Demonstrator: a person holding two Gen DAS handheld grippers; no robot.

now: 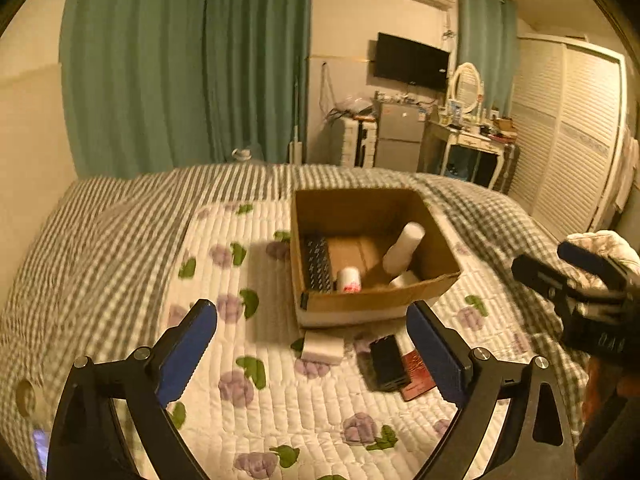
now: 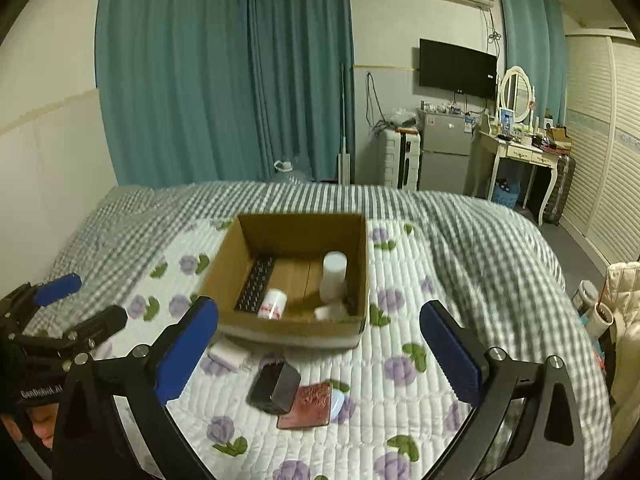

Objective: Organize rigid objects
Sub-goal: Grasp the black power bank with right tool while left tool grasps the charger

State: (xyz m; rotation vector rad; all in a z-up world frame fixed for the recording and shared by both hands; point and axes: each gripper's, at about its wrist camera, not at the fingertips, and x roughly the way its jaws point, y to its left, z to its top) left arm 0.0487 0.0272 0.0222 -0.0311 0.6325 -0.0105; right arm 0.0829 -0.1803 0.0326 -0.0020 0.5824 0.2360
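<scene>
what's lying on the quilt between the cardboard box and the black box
Only bare flowered quilt lies between the cardboard box and the black box, clearest in the right wrist view; a white block sits off to the side.

Black angular frames on left hand-held gripper (image 1: 312, 344) and right hand-held gripper (image 2: 318, 346), blue ribbed finger pads (image 2: 186, 350), silver screws (image 2: 499, 354); white lettering; quilted cream sleeve (image 1: 600, 246).

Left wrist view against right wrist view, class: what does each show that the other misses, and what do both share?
Only the left wrist view shows the right gripper at its right edge. Only the right wrist view shows the left gripper at its left edge and a pale blue object under the reddish-brown wallet. Both show the open brown cardboard box holding white plastic bottles, and outside it the black rectangular box.
</scene>
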